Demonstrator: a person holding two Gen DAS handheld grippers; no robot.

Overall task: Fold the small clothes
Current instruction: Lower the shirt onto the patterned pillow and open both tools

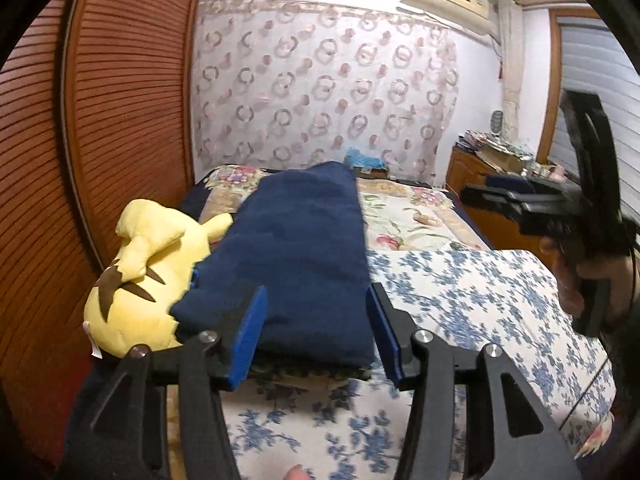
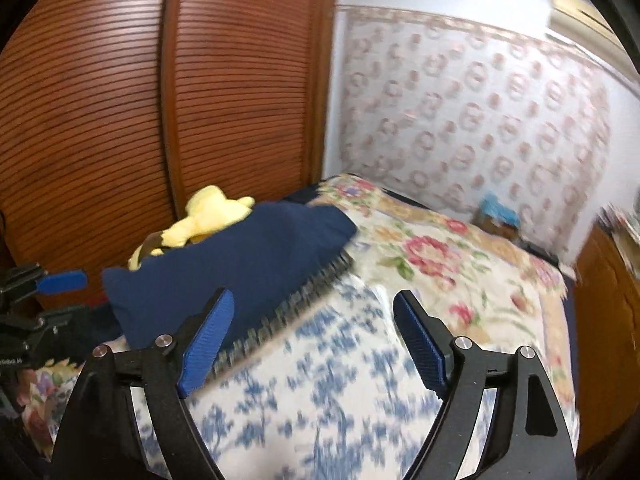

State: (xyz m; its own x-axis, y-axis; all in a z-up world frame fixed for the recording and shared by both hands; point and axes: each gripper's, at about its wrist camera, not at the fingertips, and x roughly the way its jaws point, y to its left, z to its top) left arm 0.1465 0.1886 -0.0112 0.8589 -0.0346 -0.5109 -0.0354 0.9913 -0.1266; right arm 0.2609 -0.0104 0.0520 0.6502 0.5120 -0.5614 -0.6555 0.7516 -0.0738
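1. My left hand-held gripper (image 1: 318,334) stands open around the near end of the folded navy garment (image 1: 298,256), pads not pressing; my right hand-held gripper (image 2: 314,338) is open and empty over the bed (image 2: 400,380).
2. The garment lies on the bed against the yellow plush toy (image 1: 142,280); I could snag the fold or nudge the toy.
3. I see no readable writing.

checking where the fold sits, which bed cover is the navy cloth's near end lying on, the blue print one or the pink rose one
The blue-and-white floral cover: the navy cloth has its near end on it. The pink rose cover lies further back, towards the wall.
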